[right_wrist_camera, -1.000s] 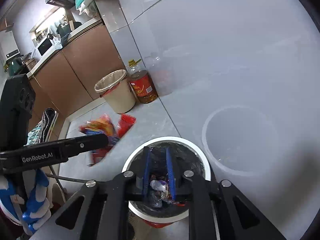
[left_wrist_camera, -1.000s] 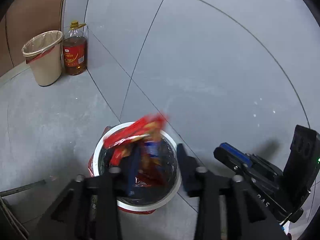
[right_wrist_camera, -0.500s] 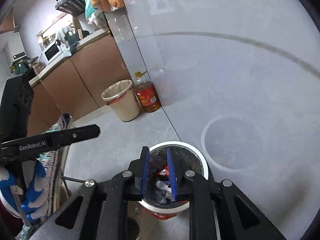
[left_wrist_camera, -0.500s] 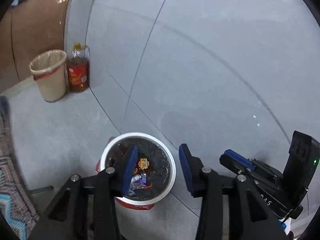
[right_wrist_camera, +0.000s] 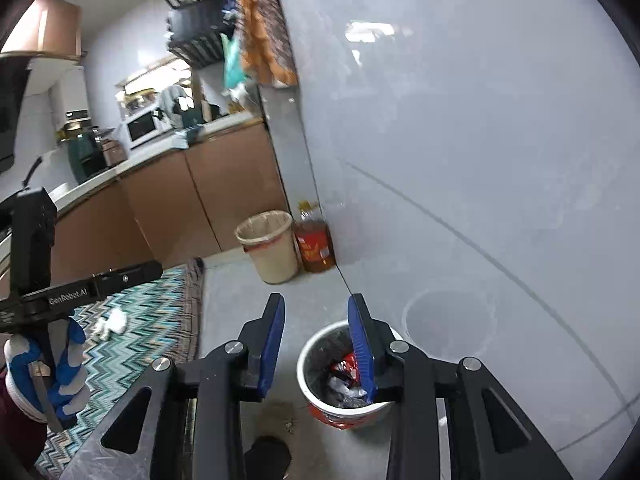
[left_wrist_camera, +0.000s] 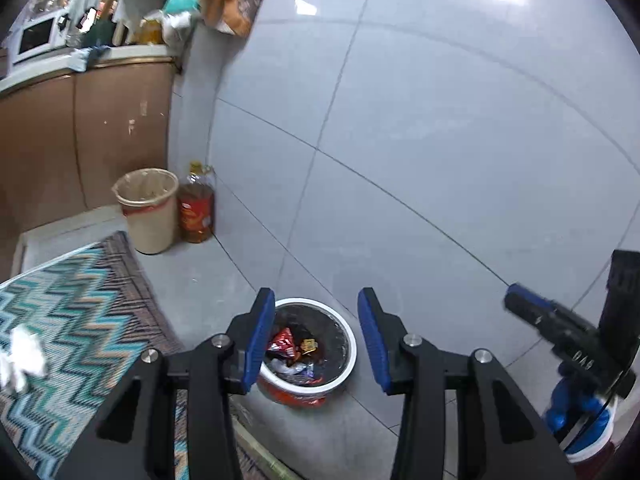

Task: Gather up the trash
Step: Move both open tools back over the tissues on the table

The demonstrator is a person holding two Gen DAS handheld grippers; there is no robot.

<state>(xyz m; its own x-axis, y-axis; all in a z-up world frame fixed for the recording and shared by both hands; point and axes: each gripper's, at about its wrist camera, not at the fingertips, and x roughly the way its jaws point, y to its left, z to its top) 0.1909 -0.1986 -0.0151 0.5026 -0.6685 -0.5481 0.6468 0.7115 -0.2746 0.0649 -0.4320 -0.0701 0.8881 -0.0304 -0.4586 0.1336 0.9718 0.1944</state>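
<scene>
Left wrist view: the left tool (left_wrist_camera: pixel 316 334) hangs above the bin (left_wrist_camera: pixel 310 350), its jaws apart with nothing between them. Wrappers (left_wrist_camera: pixel 294 350) lie inside the bin, which stands on the floor (left_wrist_camera: pixel 192 276) just beside the wall (left_wrist_camera: pixel 440 140). A white scrap (left_wrist_camera: pixel 22 356) rests on the rug (left_wrist_camera: pixel 76 300), well apart from the bin; it looks like the next piece to fetch. To do that well, swing the tool left over the rug and come down with 1 pad on each side of the scrap. The rug's edge lies near the bin.

Right wrist view: the right tool (right_wrist_camera: pixel 316 338) has its jaws opening, with nothing between them; the bin (right_wrist_camera: pixel 344 368) sits below its right pad. The scrap (right_wrist_camera: pixel 110 322) lies left on the rug (right_wrist_camera: pixel 160 320), near the person's gloved hand (right_wrist_camera: pixel 44 372). The floor (right_wrist_camera: pixel 236 300) between rug and wall (right_wrist_camera: pixel 480 140) is free, so there is room; a second bin (right_wrist_camera: pixel 270 246) and a bottle (right_wrist_camera: pixel 316 242) stand in the far corner.
</scene>
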